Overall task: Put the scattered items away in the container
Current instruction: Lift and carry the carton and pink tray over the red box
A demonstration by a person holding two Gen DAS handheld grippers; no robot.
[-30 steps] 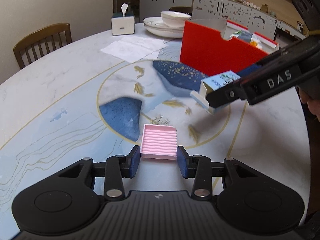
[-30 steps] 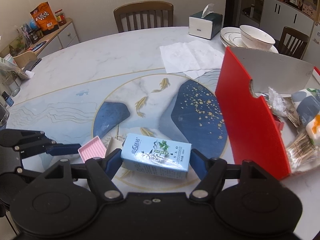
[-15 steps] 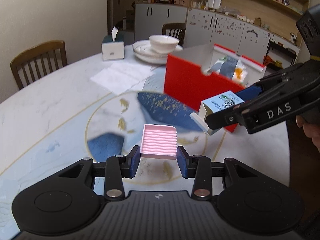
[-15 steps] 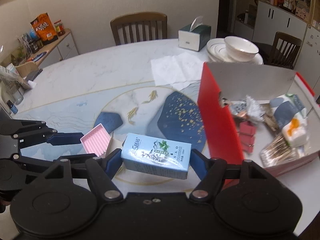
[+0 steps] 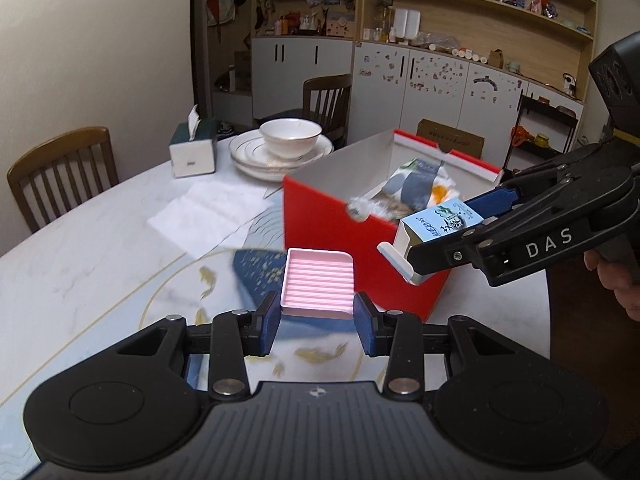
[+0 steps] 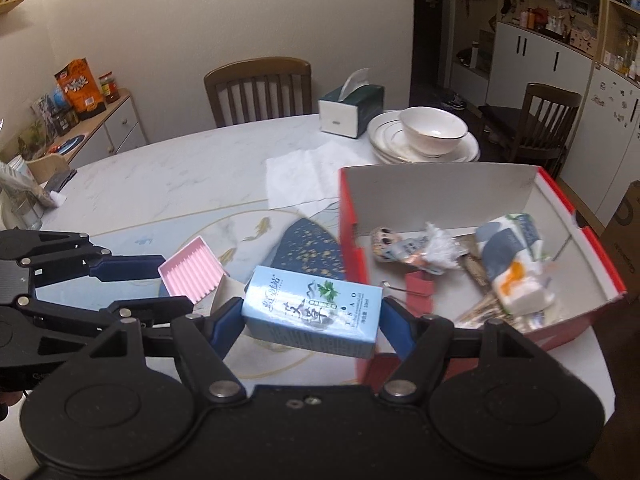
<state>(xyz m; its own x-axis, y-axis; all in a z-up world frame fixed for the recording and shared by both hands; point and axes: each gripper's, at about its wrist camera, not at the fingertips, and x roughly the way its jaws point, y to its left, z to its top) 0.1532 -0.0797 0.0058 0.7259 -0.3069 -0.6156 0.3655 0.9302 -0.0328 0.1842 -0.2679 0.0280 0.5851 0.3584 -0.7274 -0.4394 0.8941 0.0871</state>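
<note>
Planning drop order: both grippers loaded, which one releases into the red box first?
Right, probably. Its light blue carton hangs at the red cardboard box rim; the left's pink ridged tray sits farther back.

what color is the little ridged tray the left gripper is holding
Pink. The ridged tray shows best in the left wrist view, clamped in the left gripper.

The red box [image 6: 472, 256] is standing open-topped, leaving room to pass in from above, though its red near wall [image 5: 340, 232] is rising in the way of a level approach. Packets [image 6: 516, 260] are crowding the box's right half, leaving bare floor at the near left. Stacked plates [image 6: 424, 148] and a tissue box [image 6: 352, 106] are blocking the worktop [image 6: 180, 176] beyond.
</note>
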